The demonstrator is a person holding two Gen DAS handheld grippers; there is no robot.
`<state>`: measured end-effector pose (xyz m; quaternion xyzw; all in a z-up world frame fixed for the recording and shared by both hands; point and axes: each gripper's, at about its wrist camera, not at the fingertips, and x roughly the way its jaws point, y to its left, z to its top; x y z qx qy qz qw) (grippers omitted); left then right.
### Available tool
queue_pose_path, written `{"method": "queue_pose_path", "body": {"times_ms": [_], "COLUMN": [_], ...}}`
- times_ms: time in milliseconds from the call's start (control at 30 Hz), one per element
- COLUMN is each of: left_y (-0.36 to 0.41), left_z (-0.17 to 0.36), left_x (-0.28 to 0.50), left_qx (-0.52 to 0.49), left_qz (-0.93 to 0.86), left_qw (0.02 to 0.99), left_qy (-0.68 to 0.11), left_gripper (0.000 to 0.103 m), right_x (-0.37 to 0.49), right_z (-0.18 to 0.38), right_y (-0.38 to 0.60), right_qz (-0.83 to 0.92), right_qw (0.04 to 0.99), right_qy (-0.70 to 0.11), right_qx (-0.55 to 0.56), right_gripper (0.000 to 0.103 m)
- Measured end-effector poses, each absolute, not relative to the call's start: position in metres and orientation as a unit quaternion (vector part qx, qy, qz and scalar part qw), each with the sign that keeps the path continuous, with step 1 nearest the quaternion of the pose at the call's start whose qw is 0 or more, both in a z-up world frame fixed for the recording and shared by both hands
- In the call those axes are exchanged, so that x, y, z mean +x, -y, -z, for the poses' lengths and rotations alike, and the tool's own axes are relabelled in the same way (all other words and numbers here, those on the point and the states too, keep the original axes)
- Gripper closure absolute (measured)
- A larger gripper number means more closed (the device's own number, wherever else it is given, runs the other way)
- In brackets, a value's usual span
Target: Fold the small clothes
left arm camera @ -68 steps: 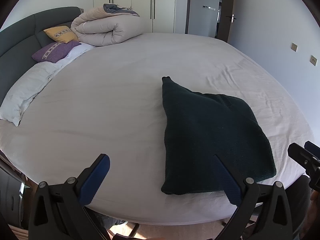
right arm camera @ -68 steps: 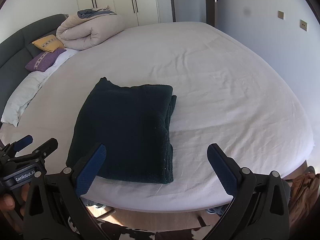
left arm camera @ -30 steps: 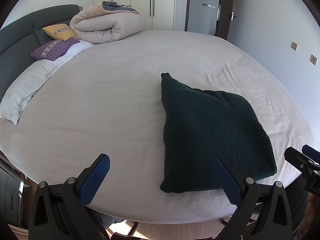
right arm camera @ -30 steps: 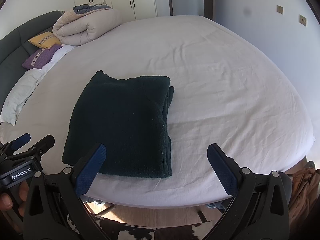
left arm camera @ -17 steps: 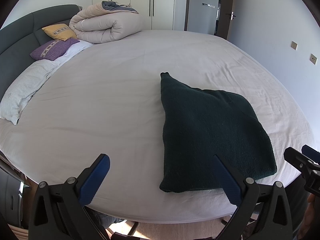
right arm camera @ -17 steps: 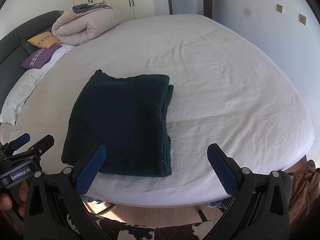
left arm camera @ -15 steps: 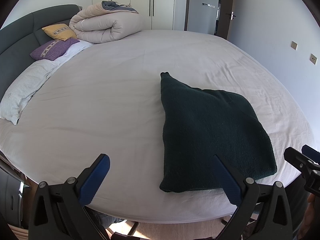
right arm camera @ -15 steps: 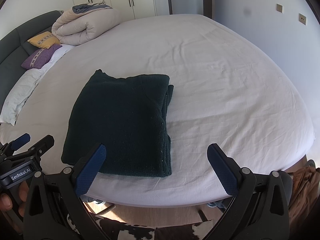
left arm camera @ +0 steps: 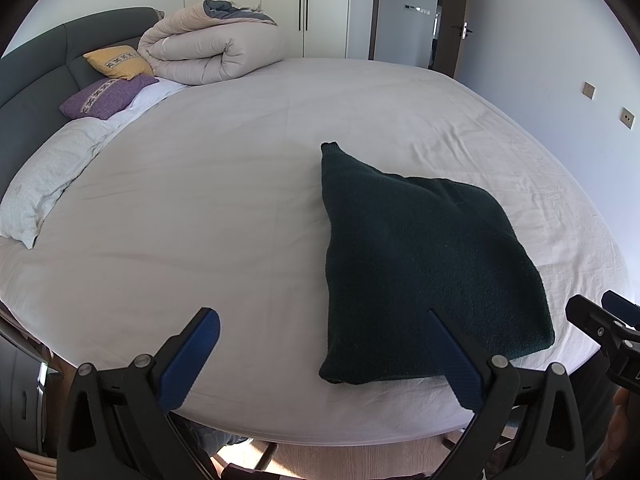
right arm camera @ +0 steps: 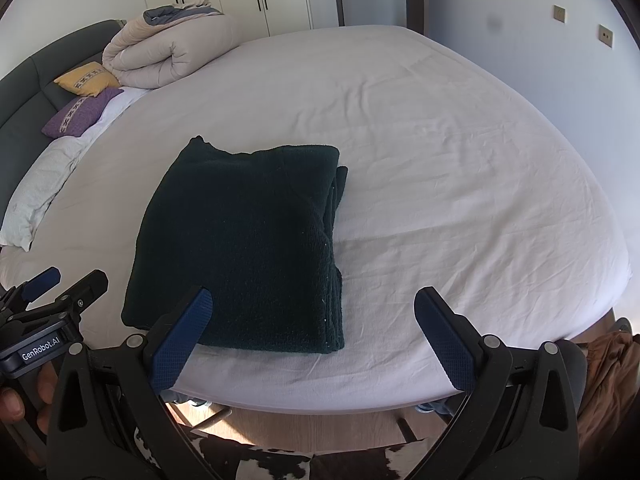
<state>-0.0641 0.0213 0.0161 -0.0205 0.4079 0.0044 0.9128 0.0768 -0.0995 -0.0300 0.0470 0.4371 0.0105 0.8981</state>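
Observation:
A dark green knitted garment [left arm camera: 424,264] lies folded into a flat rectangle on the white bed sheet [left arm camera: 224,184], near the front edge; it also shows in the right wrist view [right arm camera: 244,240]. My left gripper [left arm camera: 320,348] is open and empty, held at the bed's front edge just left of the garment. My right gripper [right arm camera: 314,332] is open and empty, held above the garment's front right corner. Neither touches the cloth. The left gripper also shows at the left of the right wrist view [right arm camera: 64,288].
A rolled beige duvet [left arm camera: 212,52], a yellow cushion [left arm camera: 116,63], a purple cushion [left arm camera: 106,96] and a white pillow [left arm camera: 44,184] lie at the far left by the grey headboard [left arm camera: 36,76]. Wardrobes and a door stand behind. Wooden floor shows below the bed edge.
Both grippers have drifted slightly over the last two seconds, so the garment sits a little lower in view. In the last half second nothing has visibly moved. Both stay open.

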Motion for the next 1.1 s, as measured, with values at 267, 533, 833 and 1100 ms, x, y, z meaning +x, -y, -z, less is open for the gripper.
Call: {"method": "queue_pose_path", "body": {"times_ms": [267,533,833,1100], "left_y": [-0.0222,-0.0225,-0.0223,-0.0233], "left_z": [-0.0151,-0.0156,-0.0136,-0.0122], "left_x": [-0.0644,-0.0636,-0.0643,-0.0636], "left_qx": [-0.02,-0.02,-0.02,-0.02], "left_qz": [-0.004,-0.004,-0.004,-0.003], "left_qw": [0.913,0.913,0.912,0.911], "left_qy": [-0.408,-0.408,-0.409,-0.411], "left_gripper": [0.0,0.0,0.0,0.0], "right_x": [0.0769,0.0775,0.0776,0.0778], "right_z": [0.0304,0.0302,0.0318,0.0336], "right_y": [0.099,0.0995,0.0989,0.0976], "right_qz": [-0.011,-0.011,-0.011,-0.011], "right_qw": [0.898,0.898,0.897,0.895], "right_qy": [-0.438,-0.438,-0.44,-0.442], "right_qx": [0.048,0.047,0.048,0.049], "right_gripper": [0.0,0.0,0.0,0.0]}}
